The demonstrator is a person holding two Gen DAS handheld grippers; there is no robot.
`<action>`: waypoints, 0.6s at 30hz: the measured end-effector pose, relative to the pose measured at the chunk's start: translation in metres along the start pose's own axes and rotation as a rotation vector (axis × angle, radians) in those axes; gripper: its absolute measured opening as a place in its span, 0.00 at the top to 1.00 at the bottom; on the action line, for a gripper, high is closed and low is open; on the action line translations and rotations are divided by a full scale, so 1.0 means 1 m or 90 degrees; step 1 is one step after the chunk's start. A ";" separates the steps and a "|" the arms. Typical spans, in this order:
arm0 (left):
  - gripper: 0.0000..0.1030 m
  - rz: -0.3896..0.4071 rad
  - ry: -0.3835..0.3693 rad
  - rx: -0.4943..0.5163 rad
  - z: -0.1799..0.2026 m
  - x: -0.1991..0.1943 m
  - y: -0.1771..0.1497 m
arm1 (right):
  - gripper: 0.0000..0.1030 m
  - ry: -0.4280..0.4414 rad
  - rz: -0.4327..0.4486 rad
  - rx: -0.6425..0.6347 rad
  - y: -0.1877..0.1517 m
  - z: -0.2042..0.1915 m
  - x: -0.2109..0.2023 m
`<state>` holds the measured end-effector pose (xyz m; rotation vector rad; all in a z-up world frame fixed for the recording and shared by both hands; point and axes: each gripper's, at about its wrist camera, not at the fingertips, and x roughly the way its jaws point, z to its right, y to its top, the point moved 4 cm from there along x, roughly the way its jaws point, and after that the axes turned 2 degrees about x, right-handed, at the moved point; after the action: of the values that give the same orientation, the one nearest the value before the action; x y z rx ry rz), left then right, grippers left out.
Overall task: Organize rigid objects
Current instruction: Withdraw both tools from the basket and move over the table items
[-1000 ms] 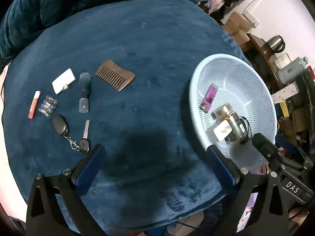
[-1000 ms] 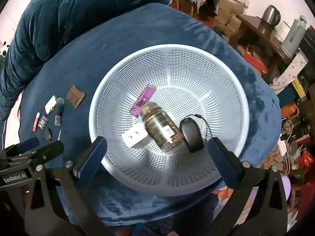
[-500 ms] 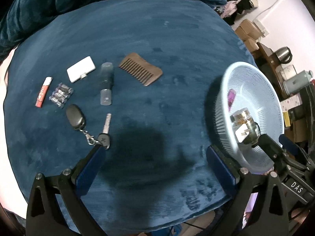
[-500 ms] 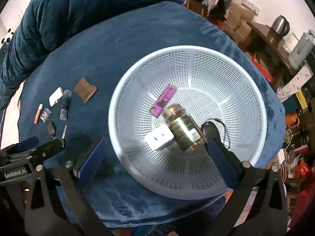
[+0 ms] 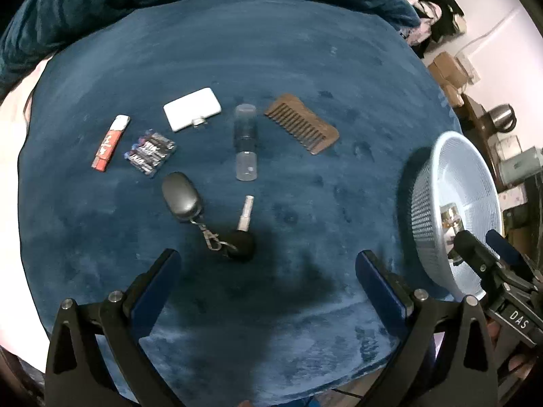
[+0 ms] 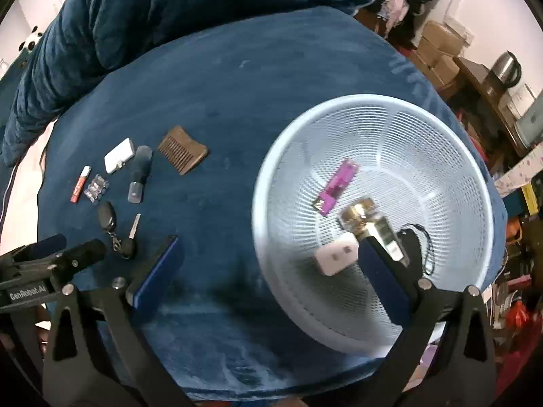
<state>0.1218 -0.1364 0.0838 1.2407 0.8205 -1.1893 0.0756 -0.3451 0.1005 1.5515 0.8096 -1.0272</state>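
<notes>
Fingers [image 5: 154, 283] of the left gripper [image 5: 268, 271] spread empty above the key [image 5: 241, 234]; right gripper [image 6: 268, 264] likewise apart by the basket [image 6: 271, 156].

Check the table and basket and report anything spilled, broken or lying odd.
Nothing looks spilled or broken. The only oddity: the gold-capped bottle lies on its side in the basket rather than upright, among other loose items. The comb and key fob with key lie flat on the blue cloth.
</notes>
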 end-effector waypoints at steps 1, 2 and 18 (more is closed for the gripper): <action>0.01 0.001 0.001 -0.005 -0.005 0.000 0.000 | 0.00 0.003 -0.002 -0.005 0.001 -0.004 0.002; 0.01 0.003 0.001 -0.011 -0.009 0.000 0.001 | 0.00 0.005 -0.002 -0.008 0.001 -0.007 0.003; 0.01 0.002 0.034 -0.081 -0.101 0.012 0.015 | 0.00 0.068 -0.008 -0.103 0.031 -0.083 0.035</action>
<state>0.1525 -0.0419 0.0567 1.1736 0.9194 -1.0876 0.1340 -0.2708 0.0870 1.4734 0.9531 -0.8707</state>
